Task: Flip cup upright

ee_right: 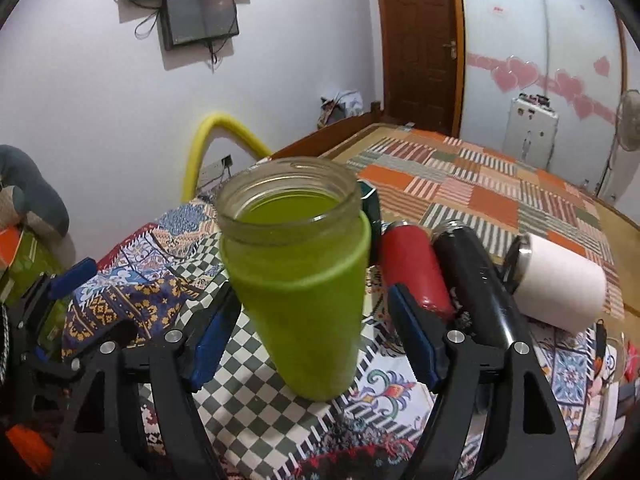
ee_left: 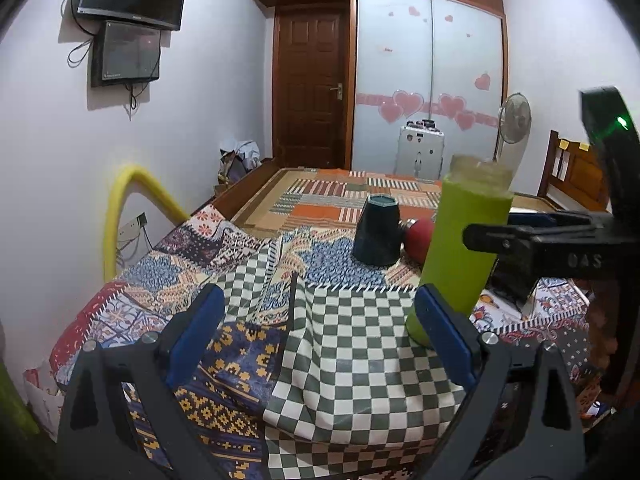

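A tall green cup (ee_right: 300, 288) with a clear glass rim stands upright, mouth up, on the patterned cloth; it also shows in the left wrist view (ee_left: 460, 248). My right gripper (ee_right: 308, 340) is open, its blue pads (ee_right: 212, 344) on either side of the cup's lower body with small gaps. My left gripper (ee_left: 320, 332) is open and empty, left of the cup over the checkered cloth (ee_left: 352, 360). The right gripper's body (ee_left: 560, 248) shows at the right of the left wrist view.
A dark cup (ee_left: 378, 236) stands upside down behind the green cup. A red bottle (ee_right: 416, 272), a black bottle (ee_right: 480, 292) and a white tumbler (ee_right: 560, 284) lie on their sides to the right. A yellow hoop (ee_left: 120, 216) leans by the wall.
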A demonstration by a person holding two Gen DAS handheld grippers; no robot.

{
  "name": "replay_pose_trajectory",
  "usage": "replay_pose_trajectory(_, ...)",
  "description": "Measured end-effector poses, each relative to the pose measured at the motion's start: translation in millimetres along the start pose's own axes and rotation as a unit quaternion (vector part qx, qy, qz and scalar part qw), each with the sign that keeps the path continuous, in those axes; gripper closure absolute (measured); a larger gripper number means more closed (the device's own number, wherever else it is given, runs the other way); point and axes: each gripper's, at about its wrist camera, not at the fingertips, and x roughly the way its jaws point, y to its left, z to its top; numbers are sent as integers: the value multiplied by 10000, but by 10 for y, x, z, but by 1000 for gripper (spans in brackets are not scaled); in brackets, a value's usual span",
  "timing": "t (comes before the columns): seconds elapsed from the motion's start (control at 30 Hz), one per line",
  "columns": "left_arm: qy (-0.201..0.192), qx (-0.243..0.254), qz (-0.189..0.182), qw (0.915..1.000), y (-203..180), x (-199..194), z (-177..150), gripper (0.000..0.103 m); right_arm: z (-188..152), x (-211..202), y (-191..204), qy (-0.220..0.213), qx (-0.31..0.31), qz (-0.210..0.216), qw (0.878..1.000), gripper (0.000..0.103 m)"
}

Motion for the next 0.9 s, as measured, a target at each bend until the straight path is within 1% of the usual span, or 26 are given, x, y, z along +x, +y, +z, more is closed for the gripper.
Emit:
replay_pose_trajectory(0.1,-152,25,-52,9999,-52,-133,87,6,-54,-233,30,-288,19,-166,9994,30)
replay_pose_trajectory(0.27,-532,119,-135,9984,-165,-429,232,6,-138,-775,76,-972,91,-489,9940,30)
replay_pose_trajectory(0.4,-776,83,-329,9964,-226,-683,342,6,-215,-1227,192,-1562,52,-834,9842,29)
replay_pose_trajectory(0.5,-975,53,-464,9941,-278,-895,415,6,-265,-1521,304,-1963,34,-1004,9754,24)
replay_pose_trajectory(0.57,-1127,51,-540,9922,-311,-1043,452,6,-305,-1688,366,-2203,52,-1089,9693,22)
replay_pose_trajectory(0.63,-1248,71,-633,9901,-340,-1183,476,5,-328,-1818,422,-2392,94,-1114,9645,22)
replay_pose_trajectory(0.7,-1375,119,-705,9879,-376,-1330,490,2,-373,-1916,434,-2507,145,-1066,9621,20)
replay_pose_trajectory(0.8,-1577,243,-697,9847,-442,-1533,485,0,-456,-2035,468,-2653,199,-1039,9584,18)
replay_pose_trajectory(0.87,-1676,325,-702,9828,-480,-1643,468,0,-476,-2044,468,-2702,234,-1062,9566,17)
replay_pose_trajectory(0.9,-1692,343,-697,9825,-492,-1670,459,0,-493,-2063,466,-2721,271,-1052,9561,14)
